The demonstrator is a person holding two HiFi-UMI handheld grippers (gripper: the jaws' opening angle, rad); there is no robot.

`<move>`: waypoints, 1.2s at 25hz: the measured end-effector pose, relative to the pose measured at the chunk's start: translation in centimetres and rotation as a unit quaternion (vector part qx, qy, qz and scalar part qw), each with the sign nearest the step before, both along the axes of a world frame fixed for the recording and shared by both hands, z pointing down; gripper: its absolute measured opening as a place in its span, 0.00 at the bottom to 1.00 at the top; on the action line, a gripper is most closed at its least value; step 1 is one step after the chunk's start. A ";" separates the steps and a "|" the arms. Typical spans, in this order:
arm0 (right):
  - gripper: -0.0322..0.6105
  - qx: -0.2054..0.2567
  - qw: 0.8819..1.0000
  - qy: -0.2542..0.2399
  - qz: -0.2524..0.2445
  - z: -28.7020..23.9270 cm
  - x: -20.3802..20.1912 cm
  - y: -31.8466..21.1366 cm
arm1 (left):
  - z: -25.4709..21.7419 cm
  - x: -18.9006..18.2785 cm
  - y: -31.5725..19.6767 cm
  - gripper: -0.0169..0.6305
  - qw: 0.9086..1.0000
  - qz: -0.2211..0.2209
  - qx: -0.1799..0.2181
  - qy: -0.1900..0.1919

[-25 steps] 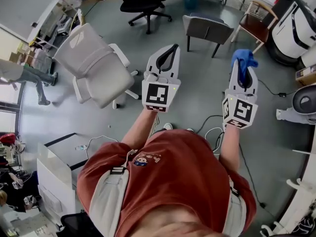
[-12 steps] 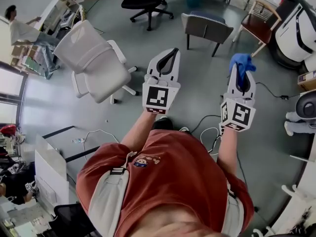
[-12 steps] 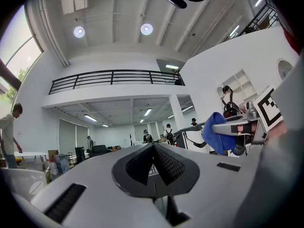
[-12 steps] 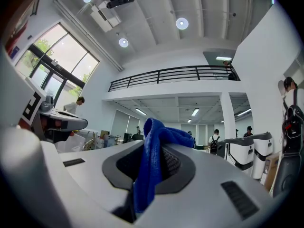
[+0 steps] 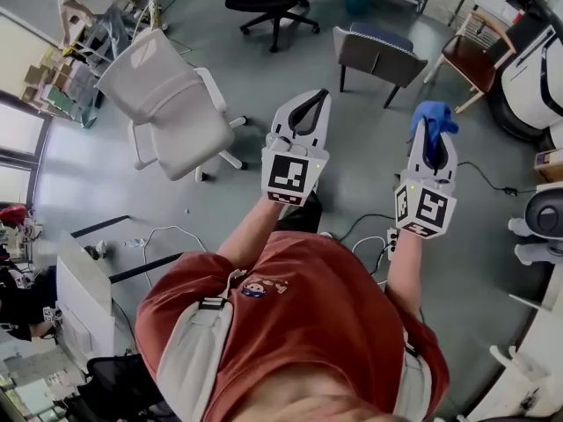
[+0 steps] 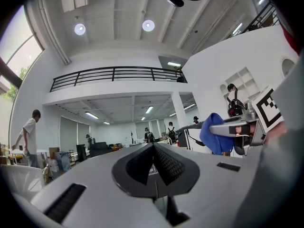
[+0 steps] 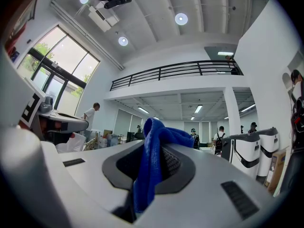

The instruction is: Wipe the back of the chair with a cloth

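Blue cloth (image 5: 433,117) first. In the head view it sits bunched at the tip of the right gripper (image 5: 428,141), held in the air well apart from the white chair (image 5: 167,104), off that chair's right side as the view frames it. The left gripper (image 5: 310,104) rides between the cloth and the white chair, also clear of it and touching nothing. The chair's pale backrest (image 5: 145,76) is tilted up toward me. My reading is a carry step: cloth in hand, wiping not yet begun. The next move calls for closing on the white chair and laying the cloth flat on the backrest, with enough fabric proud of the tips that plastic doesn't scrape.

In the left gripper view the two jaws meet along the centre line with nothing between them. I can't pick out the white chair with any certainty here, but I do get the cloth side-on, hanging off the right gripper's tip.

In the right gripper view the jaws are pinched on a fold of the cloth, which stands above them and trails down the seam. The head view cannot give that grip detail. The white chair is not plain here either, so only the head view places it.
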State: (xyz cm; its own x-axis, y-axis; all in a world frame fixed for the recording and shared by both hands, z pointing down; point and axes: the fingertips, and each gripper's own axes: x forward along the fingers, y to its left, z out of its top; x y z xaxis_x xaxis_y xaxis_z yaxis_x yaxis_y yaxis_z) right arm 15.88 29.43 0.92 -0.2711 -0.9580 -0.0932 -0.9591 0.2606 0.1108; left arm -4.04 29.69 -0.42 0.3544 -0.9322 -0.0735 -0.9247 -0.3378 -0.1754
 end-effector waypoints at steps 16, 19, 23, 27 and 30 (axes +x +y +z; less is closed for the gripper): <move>0.13 0.016 1.000 0.015 0.022 -1.2 -3.4 -17.0 | -0.4 -3.7 -18.0 0.05 1.000 0.021 0.013 0.011; 0.13 0.015 0.999 0.016 0.029 -1.3 -3.6 -21.0 | -0.7 -3.7 -22.4 0.05 0.999 0.030 0.014 0.012; 0.13 0.009 0.999 0.010 0.034 -1.3 -5.3 -25.4 | -1.2 -4.9 -26.9 0.05 0.999 0.038 0.018 0.008; 0.13 0.000 0.999 0.006 0.033 -1.0 -6.7 -28.3 | -1.3 -5.5 -29.9 0.05 0.999 0.045 0.011 0.007; 0.13 -0.008 0.999 0.006 0.033 -0.4 -6.6 -29.9 | -0.8 -5.3 -31.6 0.05 0.999 0.044 0.006 0.005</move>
State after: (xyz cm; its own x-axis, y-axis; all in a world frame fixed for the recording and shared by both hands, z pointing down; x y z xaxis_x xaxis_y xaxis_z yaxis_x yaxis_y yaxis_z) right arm 9.27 -0.44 0.47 -0.2086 -0.9752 -0.0743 -0.9727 0.1989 0.1196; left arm -9.38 -1.92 -1.19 0.4340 -0.8965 -0.0890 -0.8933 -0.4154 -0.1715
